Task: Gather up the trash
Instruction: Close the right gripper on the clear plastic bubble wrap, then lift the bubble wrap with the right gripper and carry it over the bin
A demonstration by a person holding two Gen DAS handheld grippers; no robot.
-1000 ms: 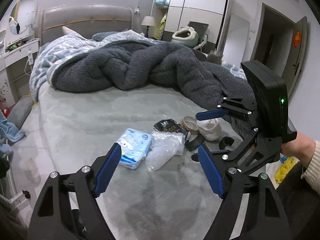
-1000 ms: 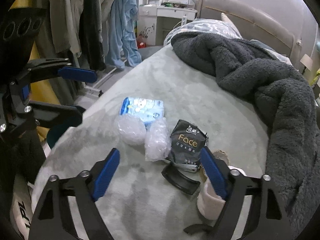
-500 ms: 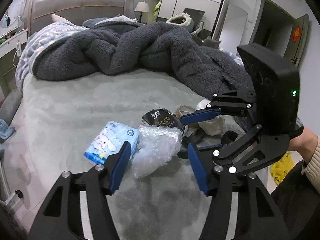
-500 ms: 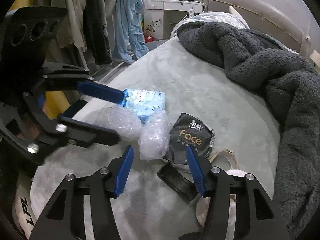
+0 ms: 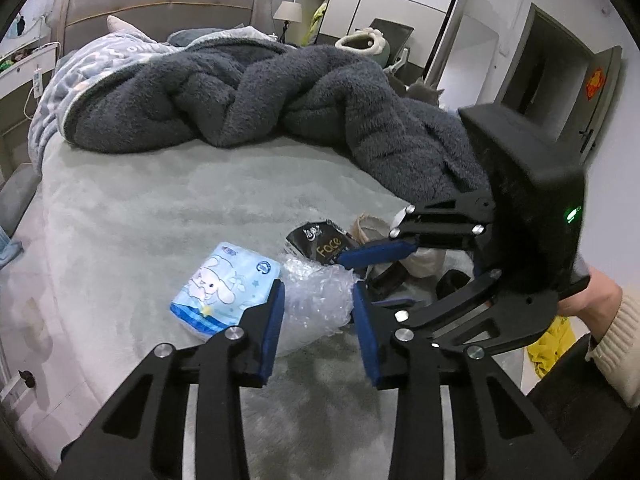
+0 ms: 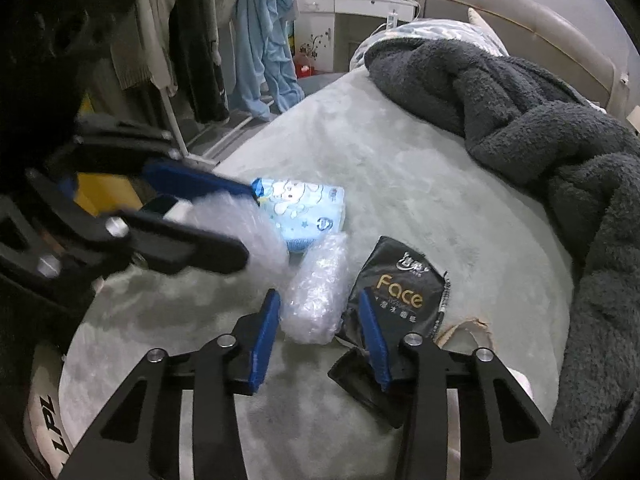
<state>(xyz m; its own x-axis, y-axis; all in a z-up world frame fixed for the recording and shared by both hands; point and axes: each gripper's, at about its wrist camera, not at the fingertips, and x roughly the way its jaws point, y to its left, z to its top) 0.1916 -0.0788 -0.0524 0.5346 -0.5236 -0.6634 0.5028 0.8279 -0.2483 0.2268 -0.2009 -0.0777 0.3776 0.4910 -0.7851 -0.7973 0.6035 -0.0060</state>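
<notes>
The trash lay in a loose cluster on the bed [image 5: 160, 208], near its foot and clear of the grey blanket [image 5: 248, 96]: a blue tissue pack [image 5: 226, 284], two wads of bubble wrap, a black "Face" wrapper [image 6: 400, 292] and some paper scraps beyond it. Each gripper had picked a different wad, probably so both could be lifted in one go. The left gripper [image 5: 318, 300] straddled the wad [image 5: 316, 300] just beside the tissue pack; its jaws had just been closing, and both pads looked to be touching the plastic, though it was hard to tell how firmly they pressed. The right gripper [image 6: 318, 320] had also just been closing, around the second wad [image 6: 316, 292] that lay between the pack and the wrapper. Its left pad seemed to touch the plastic, while its right pad sat over the wrapper's edge with a gap to the wad, so that grip looked unfinished. Both tools pointed steeply down, which suited pinching soft things off soft bedding. The wrapper might get caught up too.
</notes>
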